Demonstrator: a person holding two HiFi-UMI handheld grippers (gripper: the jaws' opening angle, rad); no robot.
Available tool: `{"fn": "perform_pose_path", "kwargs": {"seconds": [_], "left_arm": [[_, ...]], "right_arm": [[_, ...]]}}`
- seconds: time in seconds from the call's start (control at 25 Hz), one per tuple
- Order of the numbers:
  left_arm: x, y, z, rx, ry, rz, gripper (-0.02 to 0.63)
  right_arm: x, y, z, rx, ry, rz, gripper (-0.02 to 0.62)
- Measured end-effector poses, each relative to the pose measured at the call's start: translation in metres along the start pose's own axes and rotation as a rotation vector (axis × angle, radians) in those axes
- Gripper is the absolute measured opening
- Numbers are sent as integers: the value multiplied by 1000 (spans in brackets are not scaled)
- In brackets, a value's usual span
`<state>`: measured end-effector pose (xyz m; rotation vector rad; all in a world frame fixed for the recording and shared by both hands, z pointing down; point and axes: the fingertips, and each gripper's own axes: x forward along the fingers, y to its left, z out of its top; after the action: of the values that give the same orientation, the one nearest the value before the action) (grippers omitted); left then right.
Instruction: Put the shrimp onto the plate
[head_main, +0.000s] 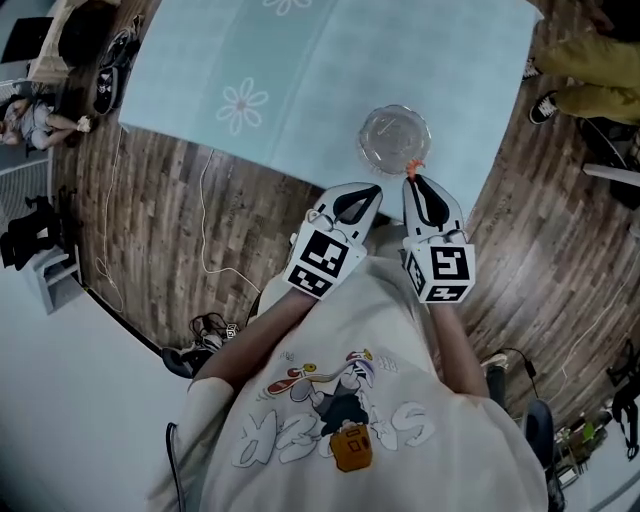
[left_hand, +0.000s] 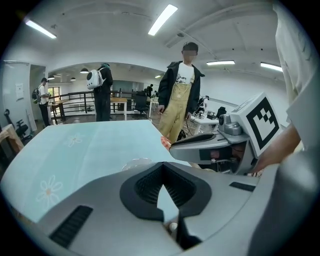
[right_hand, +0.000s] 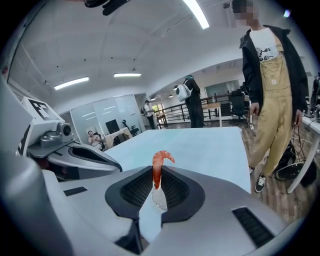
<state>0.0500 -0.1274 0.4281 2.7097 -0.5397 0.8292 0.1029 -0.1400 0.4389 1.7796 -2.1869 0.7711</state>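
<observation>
Two claws hover side by side over the bench's near edge. The right claw (head_main: 413, 182) is clenched on the shrimp (right_hand: 158, 167), pinching its pale lower end so that the curled orange body pokes up past the jaw tips. Just beside it, the left claw (head_main: 372, 192) is closed on nothing, its jaws meeting at the tips. The shrimp hangs at the near rim of the clear plate (head_main: 394, 138), though whether it touches the rim cannot be told. The plate stands close to the near right corner of the bench (head_main: 300, 80), which wears a pale blue cloth printed with daisies. Off the bench's right edge a person in tan overalls (left_hand: 181, 95) stands on the wooden floor (head_main: 200, 210).
</observation>
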Motion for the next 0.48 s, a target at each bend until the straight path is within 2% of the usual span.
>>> {"fn": "perform_pose_path", "kwargs": {"seconds": [0.28,0.48], "left_arm": [[27,19,-16,8,57,-68,-3],[46,33,-47,-54,115,-65,-3]], "right_arm": [[34,-18,-17,-2,52,-29,67],[59,-32,-41,13,120,-32,67]]}}
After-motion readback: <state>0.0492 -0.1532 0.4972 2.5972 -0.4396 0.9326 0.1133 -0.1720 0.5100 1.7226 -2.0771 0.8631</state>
